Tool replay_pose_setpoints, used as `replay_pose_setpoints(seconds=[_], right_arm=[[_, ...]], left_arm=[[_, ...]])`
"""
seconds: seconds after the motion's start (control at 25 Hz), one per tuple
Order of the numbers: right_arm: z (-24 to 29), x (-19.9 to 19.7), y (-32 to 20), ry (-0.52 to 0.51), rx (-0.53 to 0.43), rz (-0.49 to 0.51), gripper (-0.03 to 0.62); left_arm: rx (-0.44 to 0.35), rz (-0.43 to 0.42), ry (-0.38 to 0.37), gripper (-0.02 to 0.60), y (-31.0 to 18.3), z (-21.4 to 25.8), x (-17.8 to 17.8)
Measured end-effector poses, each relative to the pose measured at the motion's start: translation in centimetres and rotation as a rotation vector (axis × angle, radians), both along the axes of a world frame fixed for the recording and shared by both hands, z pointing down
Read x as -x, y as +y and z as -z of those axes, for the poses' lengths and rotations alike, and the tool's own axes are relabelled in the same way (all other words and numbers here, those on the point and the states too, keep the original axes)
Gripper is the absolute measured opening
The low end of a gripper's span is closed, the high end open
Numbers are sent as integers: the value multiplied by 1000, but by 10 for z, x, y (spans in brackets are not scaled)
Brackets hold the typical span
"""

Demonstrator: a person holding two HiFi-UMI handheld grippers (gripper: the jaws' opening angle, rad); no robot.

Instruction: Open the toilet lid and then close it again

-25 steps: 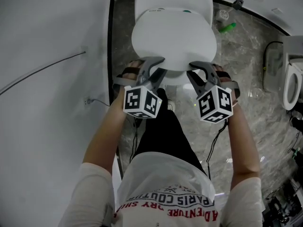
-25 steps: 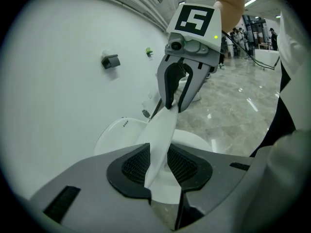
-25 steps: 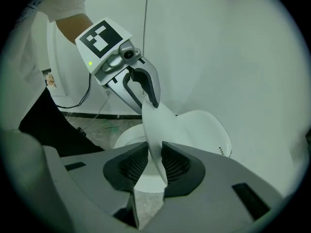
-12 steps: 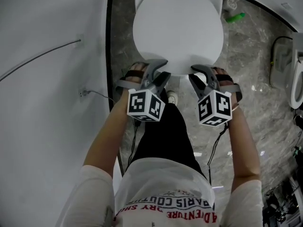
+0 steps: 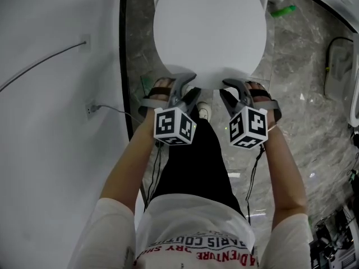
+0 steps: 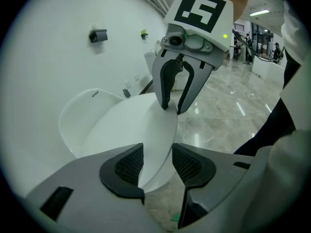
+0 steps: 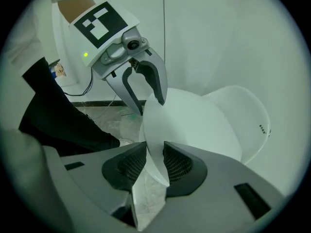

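Note:
The white oval toilet lid (image 5: pixel 210 38) fills the top middle of the head view, lowered far down over the bowl. Both grippers sit at its near front edge. My left gripper (image 5: pixel 188 86) has the lid's rim (image 6: pixel 158 144) between its pads, but its jaws have just been opening and a gap shows beside the rim. My right gripper (image 5: pixel 233 88) has its two pads pressed on the lid's edge (image 7: pixel 156 149). Each gripper view also shows the other gripper straddling the same rim, the right gripper (image 6: pixel 174 106) and the left gripper (image 7: pixel 150 106).
A white wall (image 5: pixel 50 150) with a thin cable (image 5: pixel 39 66) and a socket (image 5: pixel 90 110) runs along the left. A green object (image 5: pixel 283 10) lies on the grey marble floor (image 5: pixel 303 128) at the upper right. Another white fixture (image 5: pixel 354 94) sits at the right edge. The person's foot (image 5: pixel 203 112) stands in front of the toilet.
Both grippers have sunk with the lid's front edge, and the lid has swung down from tilted to nearly flat over the bowl. The left jaws have spread wider.

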State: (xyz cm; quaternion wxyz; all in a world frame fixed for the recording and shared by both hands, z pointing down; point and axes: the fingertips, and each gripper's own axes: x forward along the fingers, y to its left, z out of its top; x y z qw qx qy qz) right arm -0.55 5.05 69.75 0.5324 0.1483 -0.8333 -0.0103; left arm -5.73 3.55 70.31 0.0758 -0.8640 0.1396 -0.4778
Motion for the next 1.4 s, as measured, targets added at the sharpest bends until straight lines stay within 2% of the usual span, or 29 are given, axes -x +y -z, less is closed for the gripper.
replay_pose_setpoints(seconds=[0.16, 0.4, 0.56, 0.76, 1.0, 1.04, 1.12, 1.16, 1.4], right_arm=[[-23, -2, 4, -12, 46, -15, 84], [-57, 1, 6, -60, 115, -101, 83], [-73, 1, 5, -66, 138, -144, 82], [-88, -1, 4, -56, 163, -175, 80], [-106, -2, 3, -9, 146, -192, 71], [-109, -2, 2, 2, 141, -192, 60], [-110, -4, 0, 4, 148, -212, 48], [-110, -3, -1, -5, 156, -229, 44], [-107, -5, -2, -37, 206, -308, 32]], left_arm=[[37, 3, -11, 187, 5, -24, -2], [72, 24, -13, 189, 10, -59, 0], [136, 59, 1, 189, 12, -75, 1], [262, 197, 71, 186, 7, -86, -3], [276, 342, 130, 184, 2, -99, -4], [261, 352, 132, 175, 0, -100, -3], [202, 341, 115, 87, -5, -101, 0], [182, 327, 108, 77, -6, -102, 1], [239, 374, 131, 41, -10, -99, 6]])
